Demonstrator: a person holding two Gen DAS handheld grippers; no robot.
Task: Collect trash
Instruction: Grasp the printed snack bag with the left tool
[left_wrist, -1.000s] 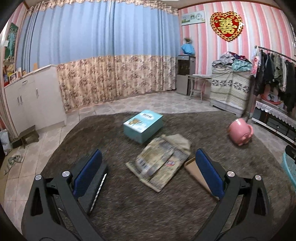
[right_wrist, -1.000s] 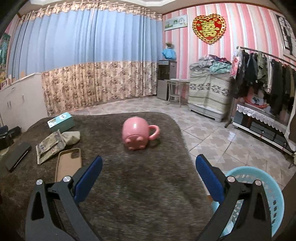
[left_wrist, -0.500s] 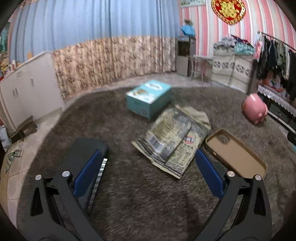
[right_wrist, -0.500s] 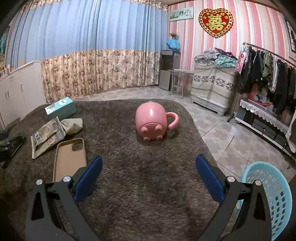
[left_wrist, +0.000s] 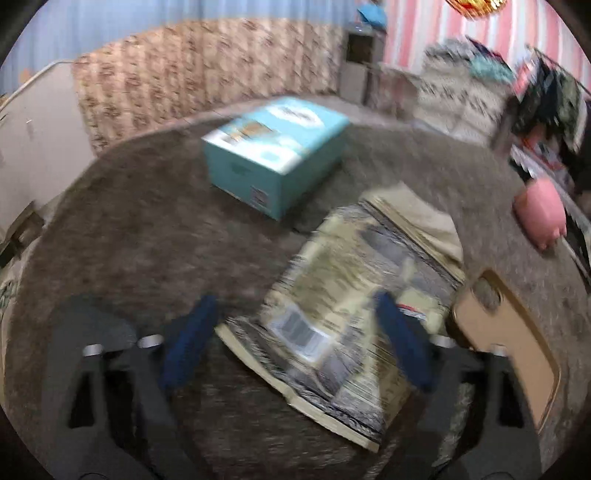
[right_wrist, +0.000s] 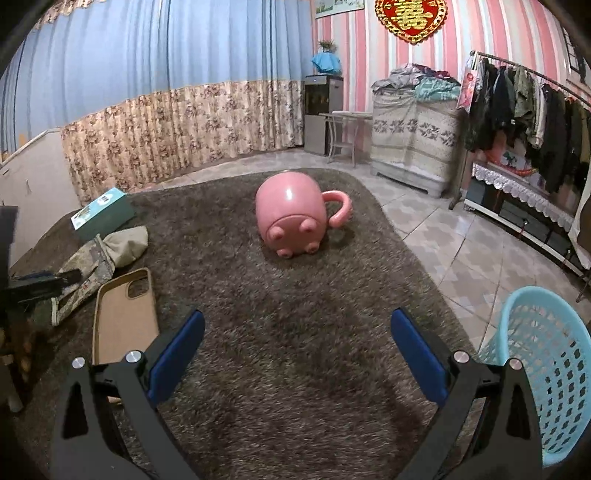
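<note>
The left claw (left_wrist: 295, 347) points steeply down at a flattened, printed snack bag (left_wrist: 343, 325) lying on the shaggy brown rug (left_wrist: 147, 240). Its jaws are closing, with the near end of the bag between the two blue pads (left_wrist: 190, 341). The view is smeared by motion, so it is hard to say whether a pad touches the bag, though they seem to stand clear of it. Just to the right of the bag lies a tan phone case (left_wrist: 517, 339), inner side up. Behind the bag a teal cardboard box (left_wrist: 273, 147) sits on the rug, and off at the right edge lies a pink mug (left_wrist: 543, 214).

The right claw (right_wrist: 297, 354) hangs over bare rug with its jaws wide and nothing between them. At its lower right a light blue plastic basket (right_wrist: 546, 373) stands beside the rug, on the tiled floor (right_wrist: 461, 240). To its left, the phone case lies near the left pad; beyond that is the bag, with the left claw's dark fingers over its near end. Farther up the rug the pink mug lies on its side, base toward the camera and handle to the right. The teal box is at the rug's far left edge. At the back are a floral and blue curtain (right_wrist: 184, 92), a covered cabinet (right_wrist: 417, 136) and a clothes rack (right_wrist: 528, 110).
</note>
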